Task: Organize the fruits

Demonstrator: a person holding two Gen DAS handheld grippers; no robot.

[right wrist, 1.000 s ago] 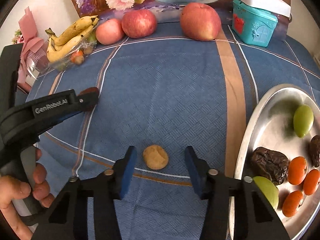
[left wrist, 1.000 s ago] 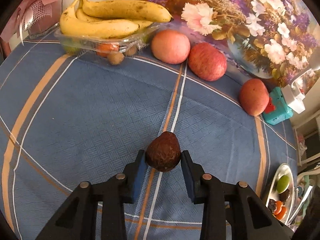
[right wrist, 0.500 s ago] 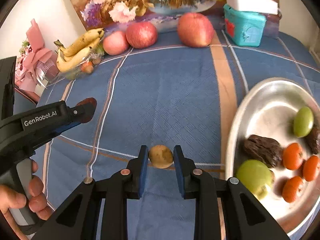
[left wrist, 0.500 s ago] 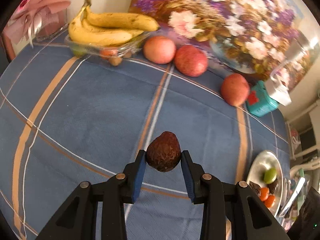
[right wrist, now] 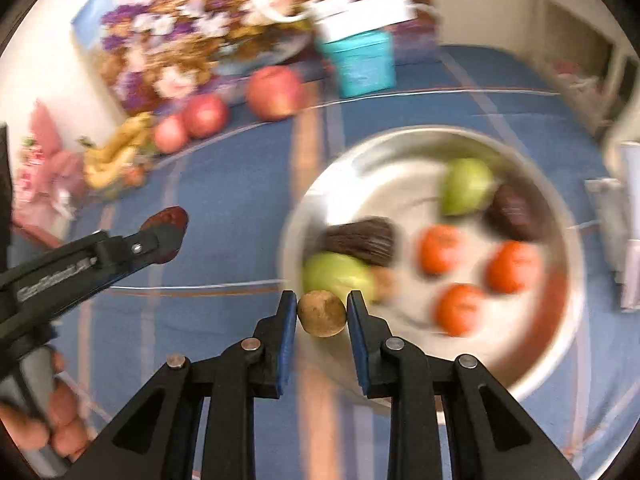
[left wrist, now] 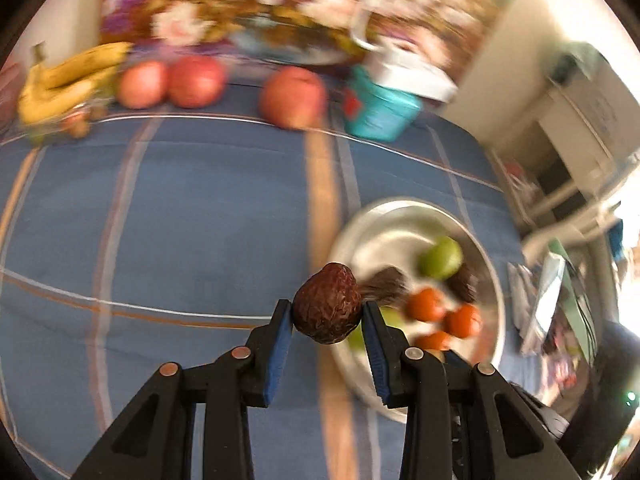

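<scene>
Transport step: left gripper (left wrist: 327, 314) grasps wrinkled brown fruit (left wrist: 327, 308); right gripper (right wrist: 322, 312) grasps small tan fruit (right wrist: 322, 313). Metal plate (right wrist: 568, 312) lies beyond the fingertips; next, lower and release.

Left tool (left wrist: 326, 312) grips wrinkled brown fruit (left wrist: 326, 309) beside metal plate (left wrist: 492, 280).

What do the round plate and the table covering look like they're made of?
Plate: probably metal, maybe stainless steel; silvery, glossy, with bright reflections on its rim, though motion blur softens it. Table covering: looks like woven fabric; matte blue with orange and white stripes, no shine.
</scene>
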